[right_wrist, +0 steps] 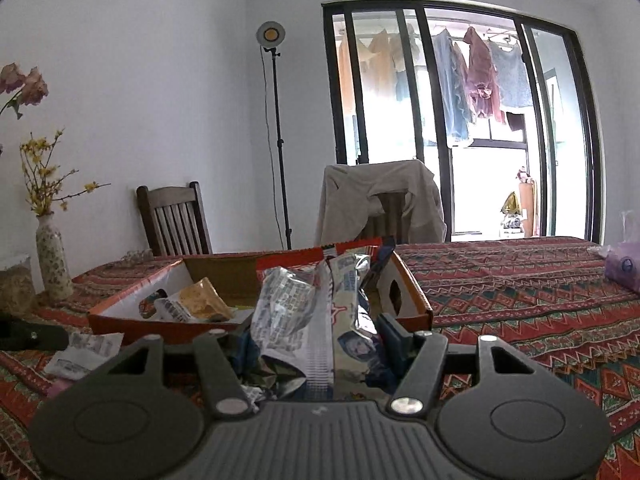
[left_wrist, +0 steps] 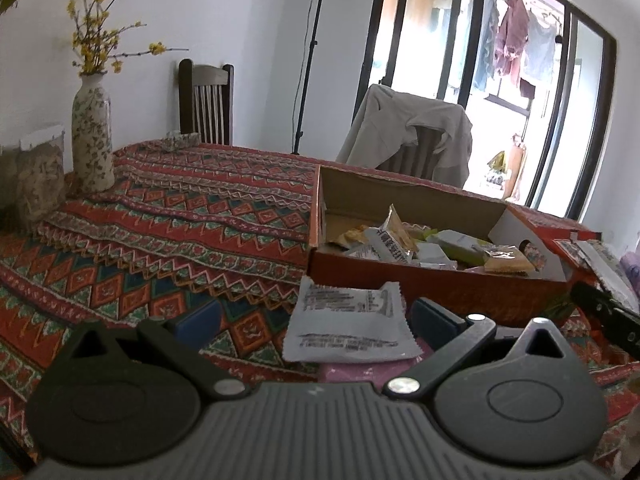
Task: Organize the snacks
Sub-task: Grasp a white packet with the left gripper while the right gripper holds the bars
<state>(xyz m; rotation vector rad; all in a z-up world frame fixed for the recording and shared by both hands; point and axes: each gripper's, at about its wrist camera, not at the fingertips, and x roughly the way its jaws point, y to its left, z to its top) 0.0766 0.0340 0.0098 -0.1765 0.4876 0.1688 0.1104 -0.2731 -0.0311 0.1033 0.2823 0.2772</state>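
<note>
An orange cardboard box (left_wrist: 432,286) stands on the patterned tablecloth with several snack packets (left_wrist: 400,242) inside. My left gripper (left_wrist: 316,318) is open, its blue pads wide apart. A white snack packet (left_wrist: 348,324) lies flat on the table between them, close to the right pad and apart from the left one. My right gripper (right_wrist: 316,344) is shut on a crumpled bundle of snack packets (right_wrist: 304,316), held upright just in front of the box (right_wrist: 256,326); its left pad is hidden behind the bundle. The same white packet (right_wrist: 84,352) lies at the left.
A flowered vase (left_wrist: 92,136) and a jar (left_wrist: 38,172) stand at the table's left edge. Two chairs (right_wrist: 176,220), one draped with a beige jacket (right_wrist: 380,204), stand behind the table with a light stand (right_wrist: 280,140). A purple bag (right_wrist: 622,268) lies far right.
</note>
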